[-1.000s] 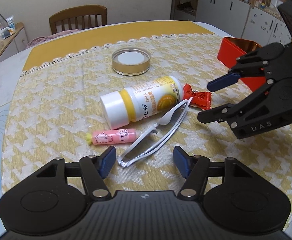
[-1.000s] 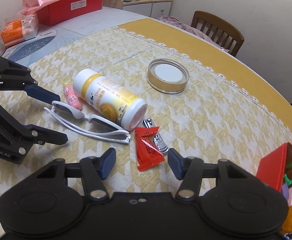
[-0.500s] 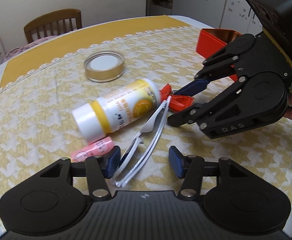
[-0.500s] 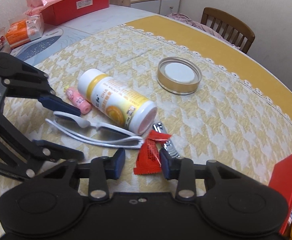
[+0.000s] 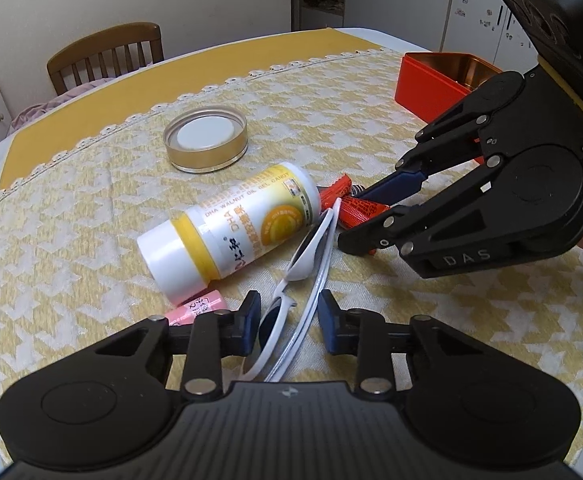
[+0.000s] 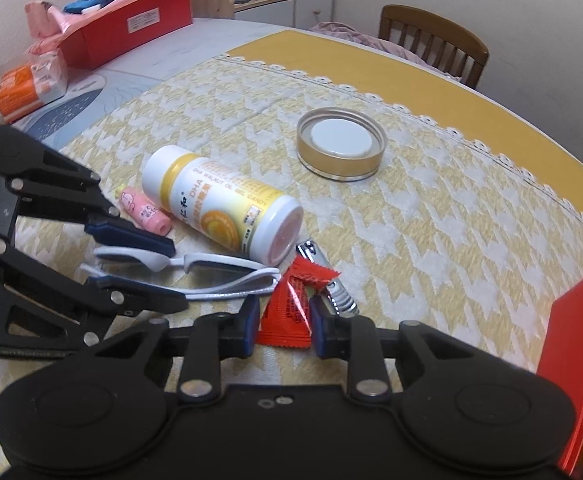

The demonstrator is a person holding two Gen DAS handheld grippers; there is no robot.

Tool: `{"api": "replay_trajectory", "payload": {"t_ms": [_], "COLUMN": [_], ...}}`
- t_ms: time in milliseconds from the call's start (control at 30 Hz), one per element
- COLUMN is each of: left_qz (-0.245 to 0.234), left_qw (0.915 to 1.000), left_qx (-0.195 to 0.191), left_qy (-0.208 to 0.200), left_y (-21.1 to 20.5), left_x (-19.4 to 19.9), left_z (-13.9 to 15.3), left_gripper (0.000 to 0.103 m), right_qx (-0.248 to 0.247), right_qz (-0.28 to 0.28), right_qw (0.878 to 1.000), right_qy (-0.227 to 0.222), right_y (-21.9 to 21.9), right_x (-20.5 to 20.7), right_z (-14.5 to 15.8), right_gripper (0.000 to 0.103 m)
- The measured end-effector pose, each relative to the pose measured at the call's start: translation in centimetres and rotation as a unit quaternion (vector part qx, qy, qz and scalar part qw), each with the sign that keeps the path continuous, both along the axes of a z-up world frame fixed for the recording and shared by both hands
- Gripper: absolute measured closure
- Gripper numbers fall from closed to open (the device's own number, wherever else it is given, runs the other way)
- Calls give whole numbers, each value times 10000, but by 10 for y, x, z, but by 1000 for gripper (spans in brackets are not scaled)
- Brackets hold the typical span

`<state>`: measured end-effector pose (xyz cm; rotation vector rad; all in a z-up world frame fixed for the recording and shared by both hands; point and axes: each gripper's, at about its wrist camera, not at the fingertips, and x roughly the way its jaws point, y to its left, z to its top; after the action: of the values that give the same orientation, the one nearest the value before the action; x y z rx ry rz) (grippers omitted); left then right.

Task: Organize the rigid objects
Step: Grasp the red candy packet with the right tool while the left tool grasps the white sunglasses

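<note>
White folded glasses lie on the yellow patterned cloth beside a toppled white-and-yellow bottle. My left gripper is closing on the near end of the glasses, pads against both sides. In the right wrist view the glasses sit between the left gripper's blue fingers. A red snack packet fills the gap of my closing right gripper, pads touching its edges. From the left wrist view, the right gripper pinches that packet.
A pink tube lies behind the bottle. A nail clipper rests right of the packet. A gold lid sits farther back. An open red tin stands at the right. A chair is behind the table.
Both grippers' jaws have narrowed from wide apart. The left one slid forward over the glasses' end. The right one closed in around the red packet.
</note>
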<state>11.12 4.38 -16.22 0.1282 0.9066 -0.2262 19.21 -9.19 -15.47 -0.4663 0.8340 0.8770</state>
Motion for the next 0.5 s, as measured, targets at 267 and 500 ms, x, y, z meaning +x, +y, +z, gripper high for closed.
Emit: {"api": "replay_trajectory", "payload": {"t_ms": [267,500], "left_qz": [442,763], "left_qw": [9984,9947], "left_qx": [-302,-611], "left_qy": [191,329], "left_y": [4,7], "left_x": [-1,-8], "left_z": [4,7], "left_gripper": [80,82], "right_qx": [195,376], "right_qz": [-327,-614], "right_qw": [9993,9972], "right_qy": [23,224], "right_y": [-13,-30], "right_x": [-13,-24], "right_z": [7,15], "right_gripper": [82,83]}}
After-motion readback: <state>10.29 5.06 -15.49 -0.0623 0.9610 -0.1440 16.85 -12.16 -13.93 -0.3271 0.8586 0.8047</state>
